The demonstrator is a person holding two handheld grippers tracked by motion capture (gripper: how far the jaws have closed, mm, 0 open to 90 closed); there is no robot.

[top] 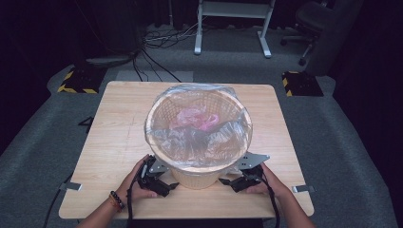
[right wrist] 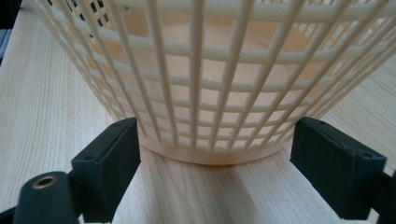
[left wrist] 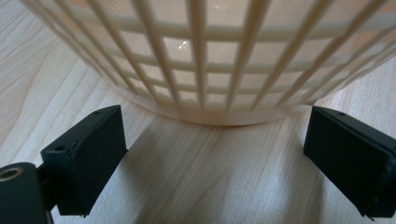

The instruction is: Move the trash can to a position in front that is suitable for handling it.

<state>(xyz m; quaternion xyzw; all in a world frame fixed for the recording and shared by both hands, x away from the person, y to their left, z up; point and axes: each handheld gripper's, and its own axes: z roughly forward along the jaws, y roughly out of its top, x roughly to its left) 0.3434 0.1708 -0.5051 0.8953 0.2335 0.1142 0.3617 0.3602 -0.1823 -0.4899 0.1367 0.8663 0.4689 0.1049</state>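
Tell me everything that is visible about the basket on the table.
The basket is round, cream-coloured lattice plastic, narrowing to a solid base. It stands upright on the wooden table, near the front edge. A clear plastic bag lines it, folded over the rim, with something pink inside. The left gripper and right gripper flank its base, open.
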